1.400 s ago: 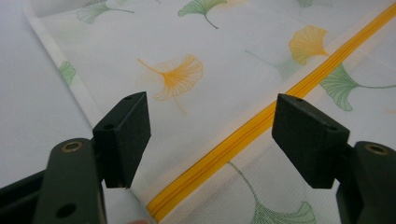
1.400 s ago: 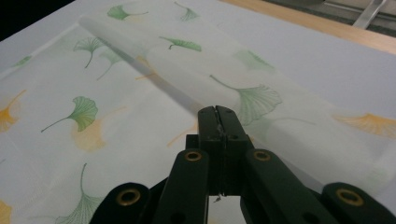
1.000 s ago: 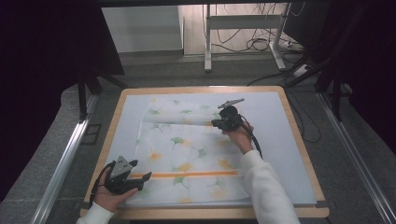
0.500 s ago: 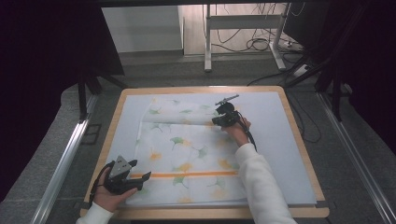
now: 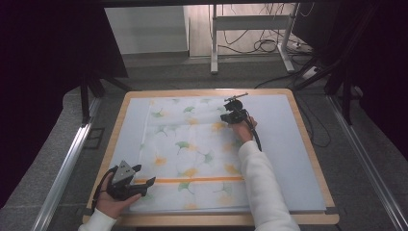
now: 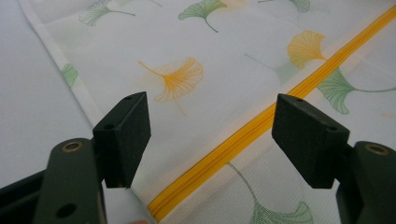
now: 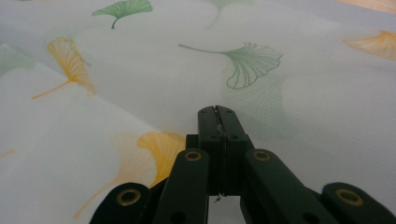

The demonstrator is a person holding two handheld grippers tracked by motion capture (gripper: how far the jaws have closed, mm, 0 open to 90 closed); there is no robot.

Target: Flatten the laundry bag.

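Yellow zipper crosswise, left-right.

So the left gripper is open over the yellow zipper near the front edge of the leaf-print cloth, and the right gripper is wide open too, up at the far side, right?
Not quite. The right gripper is shut; the right gripper view shows its jaws pressed together over the leaf-print cloth. The rest stands: the left gripper is open over the yellow zipper.
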